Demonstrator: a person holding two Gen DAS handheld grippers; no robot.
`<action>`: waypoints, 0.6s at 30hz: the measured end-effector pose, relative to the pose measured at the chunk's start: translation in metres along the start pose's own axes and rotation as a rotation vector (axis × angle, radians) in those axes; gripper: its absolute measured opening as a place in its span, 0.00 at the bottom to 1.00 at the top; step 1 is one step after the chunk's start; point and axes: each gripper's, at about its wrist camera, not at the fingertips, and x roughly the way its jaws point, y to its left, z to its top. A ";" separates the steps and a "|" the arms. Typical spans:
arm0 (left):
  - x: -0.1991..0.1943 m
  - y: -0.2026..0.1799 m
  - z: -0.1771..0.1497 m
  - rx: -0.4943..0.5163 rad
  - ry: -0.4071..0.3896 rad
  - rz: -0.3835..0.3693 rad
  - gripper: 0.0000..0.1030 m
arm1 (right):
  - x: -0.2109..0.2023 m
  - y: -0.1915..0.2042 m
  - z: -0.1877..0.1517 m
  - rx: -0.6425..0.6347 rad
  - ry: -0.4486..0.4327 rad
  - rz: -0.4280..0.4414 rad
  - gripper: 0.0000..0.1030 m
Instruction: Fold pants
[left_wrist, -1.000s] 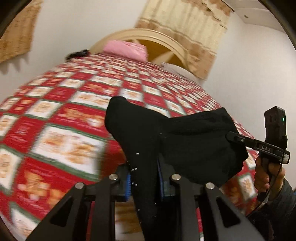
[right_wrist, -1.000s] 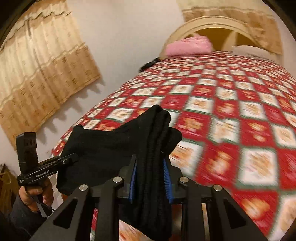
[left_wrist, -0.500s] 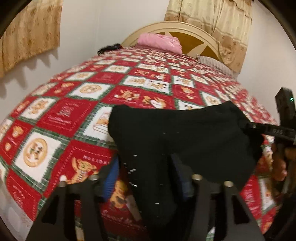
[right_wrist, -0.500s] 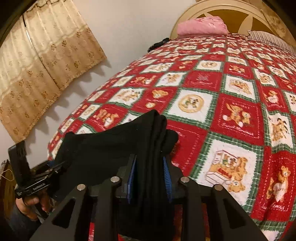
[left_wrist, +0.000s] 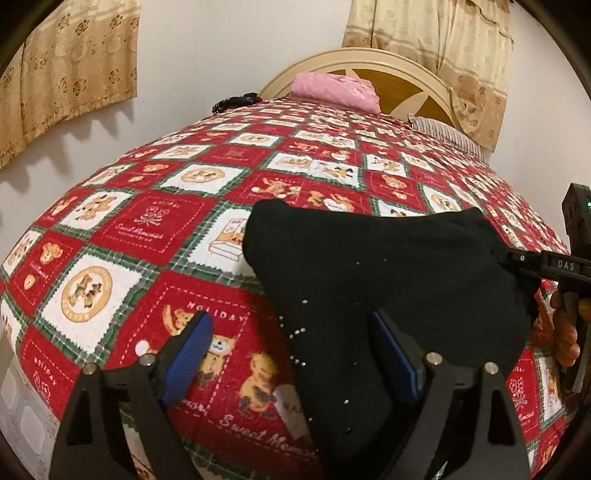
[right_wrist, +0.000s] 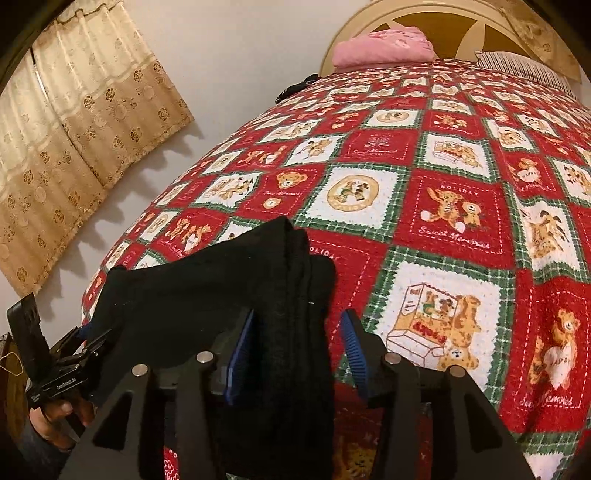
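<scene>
The black pants (left_wrist: 369, 273) lie folded in a band across the near end of the red patchwork bedspread (left_wrist: 147, 229). My left gripper (left_wrist: 291, 350) stands over their left end. Its jaws are opening: the left pad (left_wrist: 192, 347) is well off the cloth, and the right pad (left_wrist: 391, 354) is still against it. My right gripper (right_wrist: 297, 352) straddles the other end of the pants (right_wrist: 221, 288). Its jaws are opening too, and the right pad (right_wrist: 354, 350) is clear of the cloth. A hand (left_wrist: 565, 332) holds the right gripper's handle.
A pink folded blanket (left_wrist: 336, 90) and a striped pillow (left_wrist: 447, 134) lie at the headboard (left_wrist: 406, 74). A small dark object (left_wrist: 236, 101) sits at the bed's far left edge. Curtains (right_wrist: 74, 147) hang on the wall to the left.
Both grippers came down toward the bed and their jaws spread apart, the left far wider. The pants, held up before, now rest on the bedspread.
</scene>
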 end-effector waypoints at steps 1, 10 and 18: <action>-0.001 0.000 -0.001 -0.002 -0.001 0.000 0.87 | 0.000 0.001 0.000 -0.004 -0.002 -0.004 0.47; 0.002 0.006 -0.004 -0.039 -0.004 0.008 0.98 | 0.003 -0.006 -0.001 0.014 -0.002 -0.015 0.58; -0.010 0.005 -0.005 -0.051 0.003 0.037 0.99 | -0.016 -0.002 -0.008 0.003 -0.048 -0.076 0.66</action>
